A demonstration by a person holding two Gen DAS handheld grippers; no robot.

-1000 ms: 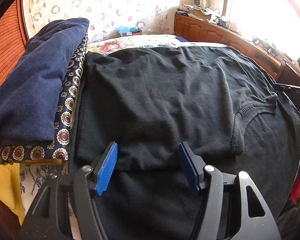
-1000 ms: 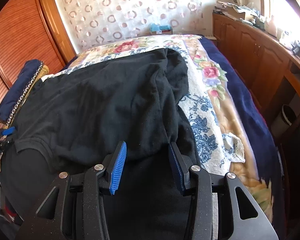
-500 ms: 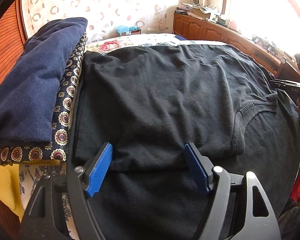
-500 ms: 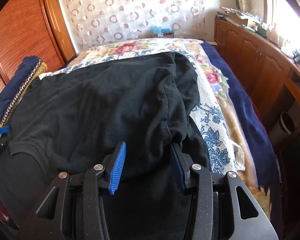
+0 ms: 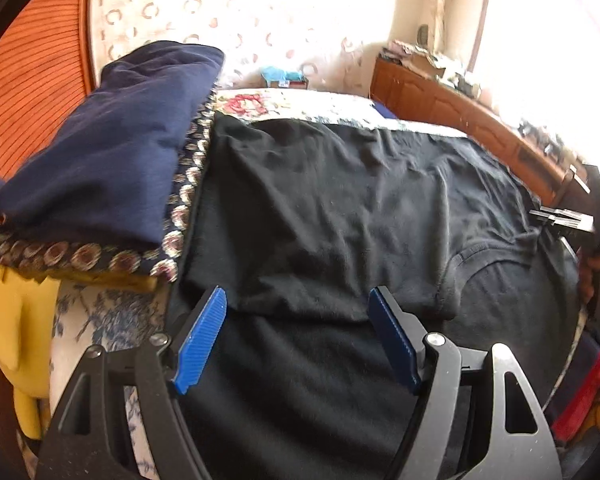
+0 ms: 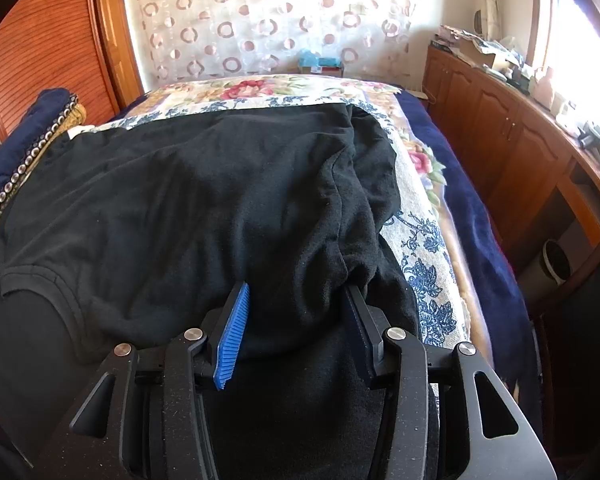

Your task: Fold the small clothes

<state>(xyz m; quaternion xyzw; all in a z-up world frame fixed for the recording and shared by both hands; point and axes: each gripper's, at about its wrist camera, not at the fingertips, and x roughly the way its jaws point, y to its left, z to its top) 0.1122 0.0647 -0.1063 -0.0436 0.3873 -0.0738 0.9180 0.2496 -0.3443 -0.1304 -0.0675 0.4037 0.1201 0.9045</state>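
Left tongs [image 5: 298, 336] gape at six o'clock over the shirt [image 5: 340, 216], gripping nothing (folded pile [image 5: 96, 168] at nine).

Right tongs [image 6: 296, 332] straddle the shirt's bunched edge [image 6: 328, 248], not pinching; close squarely on both layers before lifting.

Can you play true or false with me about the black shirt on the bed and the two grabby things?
1. The black cotton T-shirt lies on the flowery bedspread. True.
2. The left gripper has its jaws wide apart. True.
3. The folded navy blue garment lies on the floor. False: it tops a pile beside the shirt.
4. The right gripper holds a yellow sock. False: only black fabric sits between its jaws.
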